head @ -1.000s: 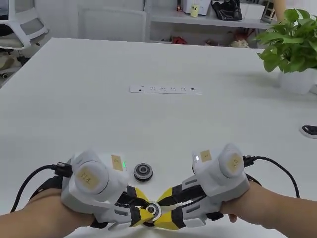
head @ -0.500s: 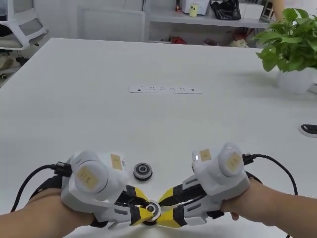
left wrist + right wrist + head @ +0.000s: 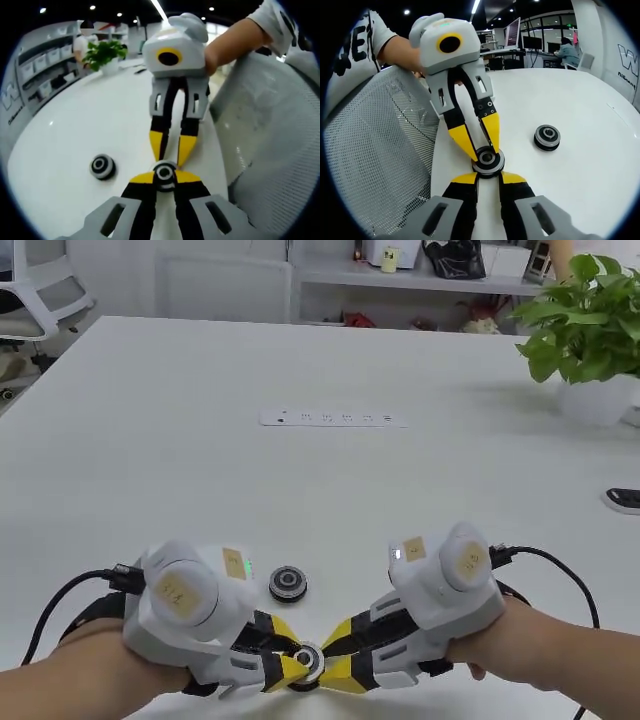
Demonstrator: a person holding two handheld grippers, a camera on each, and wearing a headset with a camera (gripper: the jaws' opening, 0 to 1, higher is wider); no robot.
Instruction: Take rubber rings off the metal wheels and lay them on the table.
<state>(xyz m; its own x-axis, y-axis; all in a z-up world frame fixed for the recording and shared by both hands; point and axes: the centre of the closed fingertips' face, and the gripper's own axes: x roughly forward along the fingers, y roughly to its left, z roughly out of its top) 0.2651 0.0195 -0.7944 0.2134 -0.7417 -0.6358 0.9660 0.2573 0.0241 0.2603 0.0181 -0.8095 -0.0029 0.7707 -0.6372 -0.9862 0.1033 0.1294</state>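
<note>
Holding a small metal wheel (image 3: 307,663) near the front edge of the white table (image 3: 200,440), the left gripper (image 3: 285,668) is at the left side of the head view. A black cable (image 3: 70,595) goes out from its back. In the left gripper view the wheel (image 3: 164,173) sits directly between the two yellow tips, and the jaws are closed on it from both sides.

A little to the right and further from the person, a second wheel (image 3: 288,582) lies flat on the table, alone, close to the left gripper but apart from it. It has a black ring (image 3: 288,593) around its outside. In the right gripper view this second wheel (image 3: 547,137) is to the right of the held one.

Far behind, in the middle of the table, lies a white power strip (image 3: 333,419).

The right gripper (image 3: 335,668) comes from the right side and meets the same wheel from the opposite direction. In the right gripper view the wheel (image 3: 488,161) is just in front of the yellow tips, which touch its lower edge. The jaws are narrow, but I cannot tell if they really pinch it or only rest against it.

At the far right corner stands a green plant (image 3: 585,320) in a white pot.
</note>
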